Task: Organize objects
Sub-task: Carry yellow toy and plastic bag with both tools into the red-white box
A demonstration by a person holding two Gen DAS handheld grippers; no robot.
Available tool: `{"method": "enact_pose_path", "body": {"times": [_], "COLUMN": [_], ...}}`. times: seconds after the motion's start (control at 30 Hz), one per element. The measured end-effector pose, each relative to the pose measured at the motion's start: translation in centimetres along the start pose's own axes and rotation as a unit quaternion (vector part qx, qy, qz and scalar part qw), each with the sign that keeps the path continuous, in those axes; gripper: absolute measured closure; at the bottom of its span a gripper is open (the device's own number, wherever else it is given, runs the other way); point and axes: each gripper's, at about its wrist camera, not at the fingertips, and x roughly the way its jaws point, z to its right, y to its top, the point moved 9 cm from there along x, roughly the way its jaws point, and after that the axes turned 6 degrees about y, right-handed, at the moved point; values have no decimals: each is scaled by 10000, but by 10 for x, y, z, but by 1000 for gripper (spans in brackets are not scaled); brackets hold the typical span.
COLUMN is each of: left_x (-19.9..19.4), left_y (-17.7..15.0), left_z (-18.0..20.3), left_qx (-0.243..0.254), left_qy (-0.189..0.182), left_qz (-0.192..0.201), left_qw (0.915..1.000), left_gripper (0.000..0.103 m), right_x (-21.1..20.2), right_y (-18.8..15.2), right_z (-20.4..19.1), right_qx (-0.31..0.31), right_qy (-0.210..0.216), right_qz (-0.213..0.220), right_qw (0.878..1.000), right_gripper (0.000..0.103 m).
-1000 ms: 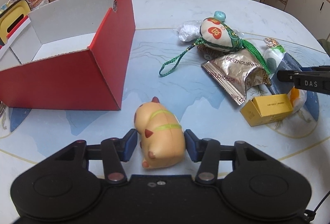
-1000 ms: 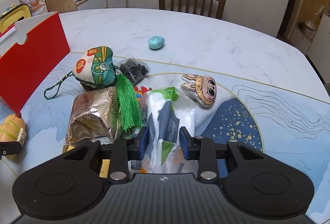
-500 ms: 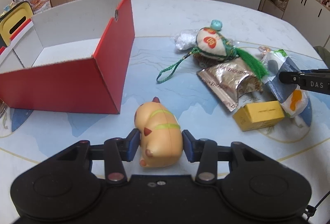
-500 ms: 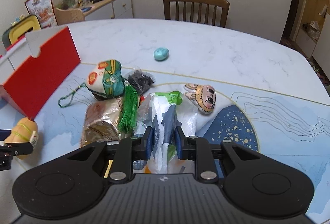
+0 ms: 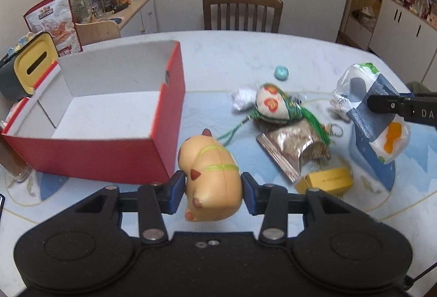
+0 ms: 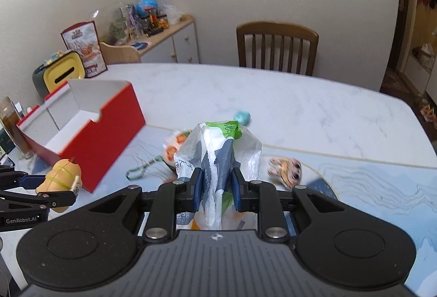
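The red box [image 5: 103,116] with white inside walls sits empty. Just right of it, the left gripper [image 5: 213,190] clamps an orange toy [image 5: 211,176] with green stripes; farther right, the right gripper [image 6: 215,187] pinches a white-and-blue plastic packet [image 6: 218,157], lifted.

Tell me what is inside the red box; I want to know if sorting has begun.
The red box shows only a bare white floor and a white divider at its left end. Its front wall hides the nearest strip of floor, and the section beyond the divider is out of sight.

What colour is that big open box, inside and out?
The box is red outside, white inside; clearest in the left wrist view.
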Motion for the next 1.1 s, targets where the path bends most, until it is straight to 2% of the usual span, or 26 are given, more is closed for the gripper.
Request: {"method": "enact_pose_path", "body": {"times": [0.2, 0.37, 0.6, 0.87, 1.1], "left_x": [-11, -13, -2, 23, 66], "left_y": [22, 39, 58, 81, 90], "left_z": [-23, -49, -93, -150, -184], "left_qx": [51, 153, 152, 104, 62], "left_qy": [-32, -226, -274, -9, 203], "left_qz": [316, 421, 476, 492, 241], "left_qw": [9995, 9987, 9984, 9987, 9995], "left_gripper": [60, 60, 60, 60, 60], "right_x": [-1, 11, 39, 86, 139], "right_y": [23, 45, 75, 97, 97], "right_z": [-40, -87, -151, -205, -227], "right_qx": [-110, -129, -247, -203, -260], "right_qy": [162, 427, 600, 706, 552], "right_qz": [105, 112, 161, -15, -330], "right_qw": [9998, 9989, 9978, 9973, 9976], "right_gripper": [81, 81, 81, 81, 81]}}
